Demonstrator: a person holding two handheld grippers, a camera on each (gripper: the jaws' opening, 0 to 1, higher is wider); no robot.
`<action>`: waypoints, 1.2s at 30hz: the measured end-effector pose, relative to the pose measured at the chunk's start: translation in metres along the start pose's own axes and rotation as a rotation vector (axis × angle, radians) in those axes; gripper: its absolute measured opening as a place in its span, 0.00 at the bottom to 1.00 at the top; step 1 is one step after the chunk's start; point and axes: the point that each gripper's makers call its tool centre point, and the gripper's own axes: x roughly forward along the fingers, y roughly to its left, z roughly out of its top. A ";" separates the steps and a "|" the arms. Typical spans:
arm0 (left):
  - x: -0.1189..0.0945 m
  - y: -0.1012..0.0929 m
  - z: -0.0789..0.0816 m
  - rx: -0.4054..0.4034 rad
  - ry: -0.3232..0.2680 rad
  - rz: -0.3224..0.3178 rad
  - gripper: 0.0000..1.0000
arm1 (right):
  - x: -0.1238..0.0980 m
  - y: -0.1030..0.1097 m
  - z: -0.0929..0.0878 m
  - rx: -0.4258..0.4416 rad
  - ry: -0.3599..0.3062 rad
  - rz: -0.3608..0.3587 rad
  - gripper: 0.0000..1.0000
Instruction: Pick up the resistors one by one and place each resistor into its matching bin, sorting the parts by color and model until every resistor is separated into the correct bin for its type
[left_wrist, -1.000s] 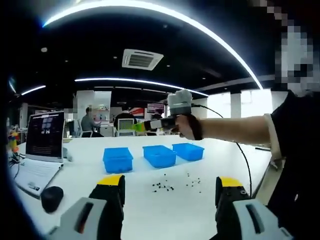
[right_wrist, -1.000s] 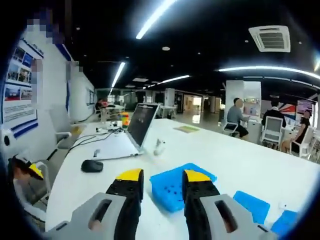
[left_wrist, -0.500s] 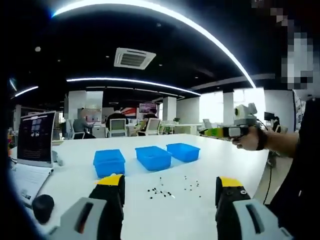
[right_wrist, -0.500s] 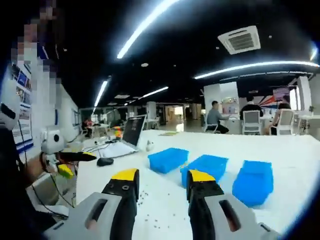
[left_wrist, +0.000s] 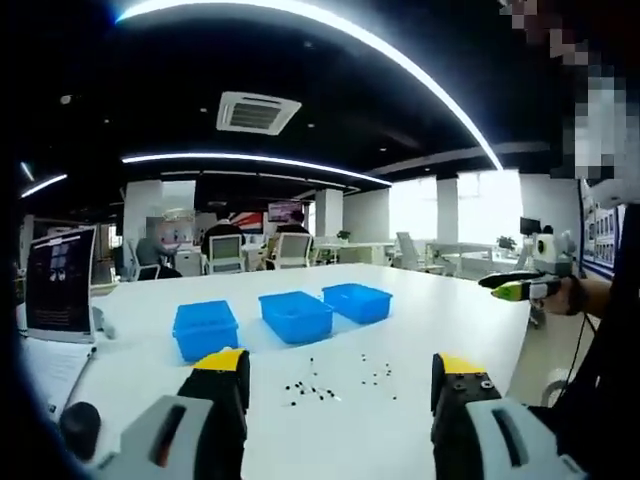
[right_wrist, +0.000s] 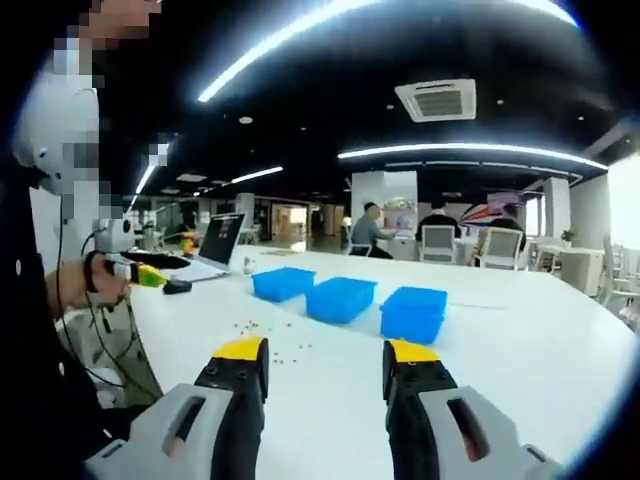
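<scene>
The left gripper (left_wrist: 340, 372) hangs above the near edge of the white counter (left_wrist: 430, 310) with its yellow-tipped jaws spread wide and nothing between them. The right gripper (right_wrist: 326, 360) is held the same way on its side, jaws parted and empty, tips well above the counter (right_wrist: 520, 330).

In the left gripper view, a loose scatter of small dark resistors (left_wrist: 312, 386) lies on the bare counter just beyond the jaws, spread in two thin patches, with none inside a bin as far as can be seen. Past them stand three blue bins in a slanting row: the nearest bin (left_wrist: 205, 329) to the left, the middle bin (left_wrist: 295, 314) beside it, and the far bin (left_wrist: 357, 301) to the right, each apart from its neighbour. At the left edge an open laptop (left_wrist: 58, 285) stands on the counter with a dark mouse (left_wrist: 80, 427) in front of it.

In the right gripper view the same resistors (right_wrist: 262, 335) show as tiny specks to the left of the jaws, nearer than the bins. The other hand-held gripper appears at the edge of each view, held out over the counter's edge. Farther back, people sit at desks under long ceiling lights.
</scene>
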 end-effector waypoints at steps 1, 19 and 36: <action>0.001 -0.001 0.000 0.004 0.006 -0.005 0.75 | 0.000 0.001 0.000 0.000 -0.002 0.004 0.48; 0.027 0.017 -0.034 0.431 0.426 -0.324 0.60 | -0.008 0.006 -0.021 0.048 0.038 0.068 0.47; 0.078 0.010 -0.070 0.712 0.779 -0.653 0.35 | -0.028 -0.005 -0.032 0.091 0.044 0.008 0.44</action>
